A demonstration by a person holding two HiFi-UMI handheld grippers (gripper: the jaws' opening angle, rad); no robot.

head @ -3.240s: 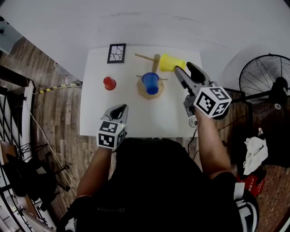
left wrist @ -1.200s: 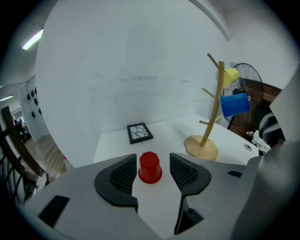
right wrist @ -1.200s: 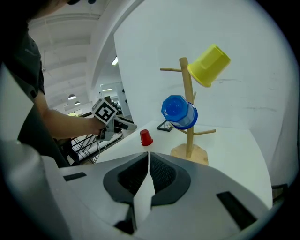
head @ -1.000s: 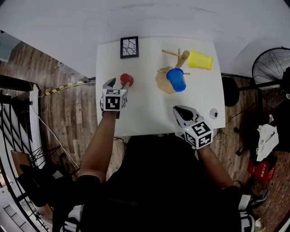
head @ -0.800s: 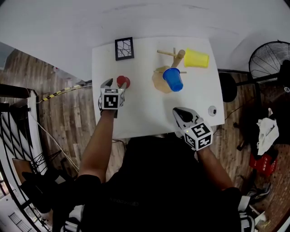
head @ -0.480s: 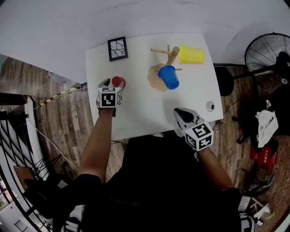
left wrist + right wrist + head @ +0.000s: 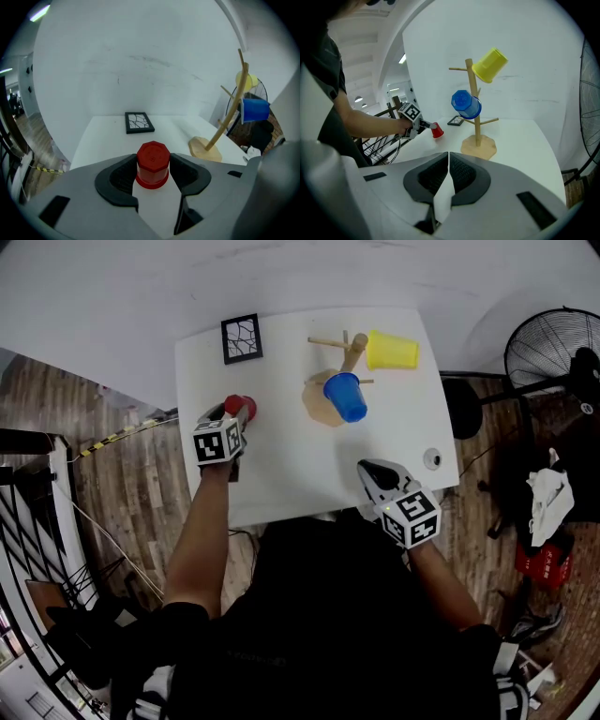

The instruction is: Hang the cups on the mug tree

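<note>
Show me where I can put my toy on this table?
The table is barest in its middle and front, between the red cup, the tree and the right gripper. A smaller gap lies at the back between the frame and the tree. Crowded: the left edge, where the left gripper is closing on the red cup.

we find no legible text, brand or number. the cubes on the left gripper (image 7: 236, 414) and right gripper (image 7: 367, 468) bear square patterns only.

Head view: steeply down on table (image 7: 300, 470). Left, right gripper views: low, near tabletop; both share mug tree (image 7: 205, 149).
</note>
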